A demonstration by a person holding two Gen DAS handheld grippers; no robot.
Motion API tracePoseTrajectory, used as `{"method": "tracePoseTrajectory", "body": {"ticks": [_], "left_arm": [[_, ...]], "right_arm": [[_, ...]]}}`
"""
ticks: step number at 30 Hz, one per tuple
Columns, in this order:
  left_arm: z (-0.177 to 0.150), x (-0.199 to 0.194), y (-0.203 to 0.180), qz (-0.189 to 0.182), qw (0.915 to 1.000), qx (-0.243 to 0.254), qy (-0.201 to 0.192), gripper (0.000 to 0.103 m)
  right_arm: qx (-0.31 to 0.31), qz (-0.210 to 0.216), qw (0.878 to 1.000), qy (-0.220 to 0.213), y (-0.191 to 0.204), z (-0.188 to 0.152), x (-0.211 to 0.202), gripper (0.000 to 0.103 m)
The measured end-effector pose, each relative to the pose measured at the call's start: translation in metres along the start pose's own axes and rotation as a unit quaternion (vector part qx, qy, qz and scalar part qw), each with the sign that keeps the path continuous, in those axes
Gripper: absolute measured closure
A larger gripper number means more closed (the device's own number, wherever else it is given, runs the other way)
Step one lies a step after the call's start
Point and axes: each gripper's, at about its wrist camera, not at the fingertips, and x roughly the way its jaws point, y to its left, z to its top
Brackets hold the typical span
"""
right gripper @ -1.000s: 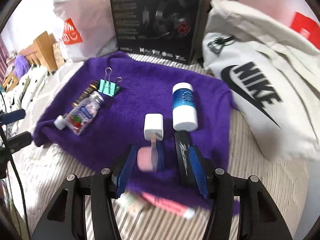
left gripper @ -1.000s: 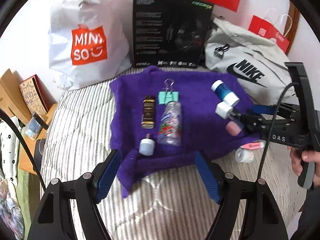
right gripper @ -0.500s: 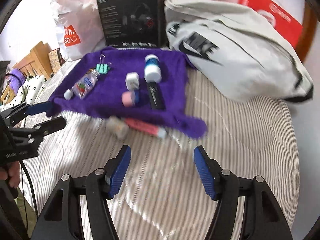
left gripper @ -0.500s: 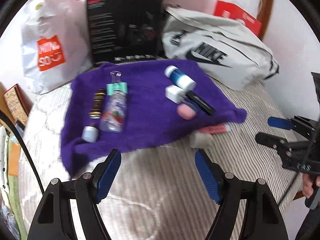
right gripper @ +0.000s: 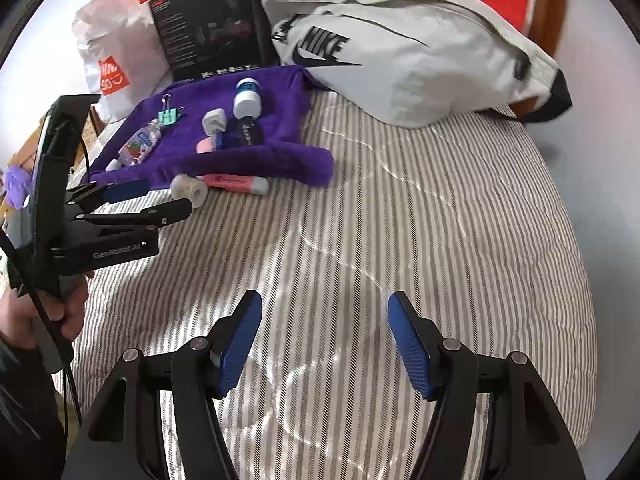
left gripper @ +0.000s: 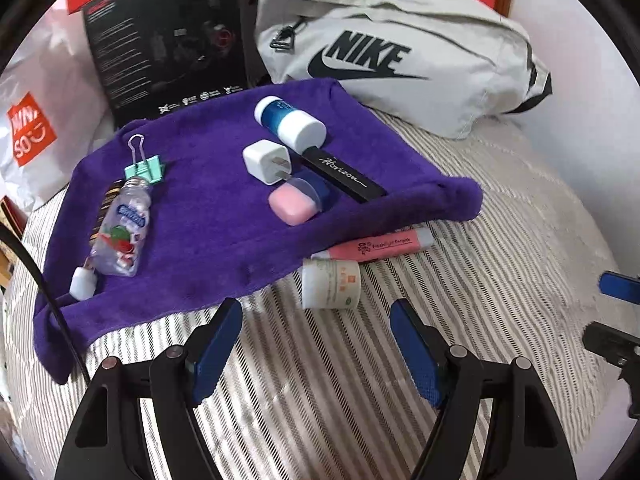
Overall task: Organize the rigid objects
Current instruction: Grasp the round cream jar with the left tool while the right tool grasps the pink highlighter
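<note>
- While our left claw [left gripper: 316, 344] hovers wide and empty over the striped bed [left gripper: 500, 240], a small white round jar [left gripper: 331, 285] lies on its side just beyond its fingertips.
- We see a pink highlighter pen [left gripper: 376, 245] just behind that jar, at the edge of the purple fleece towel [left gripper: 208, 216].
- Our right claw [right gripper: 325, 342] gapes wide over bare bedding, well apart from the towel.
- On the towel rest a pink eraser [left gripper: 291, 202], a white charger plug [left gripper: 267, 161] and a black rectangular bar [left gripper: 344, 174].

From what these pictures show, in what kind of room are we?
Most likely a bedroom: the things lie on a striped quilted bed cover, with a Nike bag and a Miniso shopping bag piled against the wall.
</note>
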Motion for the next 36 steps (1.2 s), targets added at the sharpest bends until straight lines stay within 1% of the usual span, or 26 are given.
{"method": "tracePoseTrajectory", "body": {"ticks": [6,8,10,12,13,14,15,17,21,27,31,35,36], "left_arm": [[0.005,0.012,-0.005,0.008,1.0,0.005,0.002,0.028],[0.007,0.016,-0.005,-0.002,1.0,0.005,0.004,0.035],[0.009,0.019,-0.006,-0.002,1.0,0.006,0.005,0.039],[0.011,0.022,-0.006,-0.002,1.0,0.004,0.007,0.047],[0.012,0.024,-0.006,-0.006,0.9999,0.002,0.01,0.056],[0.012,0.026,-0.006,-0.012,0.9998,0.002,0.013,0.068],[0.012,0.028,-0.006,-0.018,0.9997,0.002,0.017,0.074],[0.011,0.027,-0.006,-0.023,0.9996,0.006,0.016,0.074],[0.01,0.016,0.0,-0.031,0.9995,-0.001,0.01,0.074],[0.005,-0.005,0.015,-0.021,0.9998,-0.005,0.006,0.074],[-0.006,-0.017,0.034,-0.008,0.9998,-0.019,0.009,0.074],[-0.019,-0.025,0.055,0.0,0.9993,-0.035,0.015,0.074],[-0.023,-0.027,0.061,0.001,0.9991,-0.04,0.016,0.074]], "right_arm": [[-0.003,0.003,1.0,0.002,-0.001,0.0,0.002,0.038],[0.0,0.007,1.0,0.003,-0.002,0.0,0.004,0.038],[0.001,0.009,1.0,0.006,-0.003,0.0,0.006,0.038],[-0.001,0.01,1.0,0.009,-0.002,0.001,0.008,0.038],[-0.002,0.009,1.0,0.01,-0.002,0.0,0.009,0.038],[-0.002,0.009,1.0,0.012,-0.003,0.0,0.01,0.038],[-0.001,0.009,1.0,0.013,-0.003,0.0,0.01,0.038],[0.003,0.012,1.0,0.013,-0.005,-0.001,0.01,0.038],[0.005,0.021,1.0,0.009,-0.003,0.002,0.01,0.038],[-0.002,0.049,0.999,-0.002,0.013,0.018,0.018,0.038],[-0.022,0.051,0.998,-0.008,0.032,0.034,0.034,0.038],[-0.051,0.062,0.997,-0.014,0.049,0.055,0.06,0.038],[-0.056,0.059,0.997,-0.013,0.052,0.059,0.068,0.038]]}}
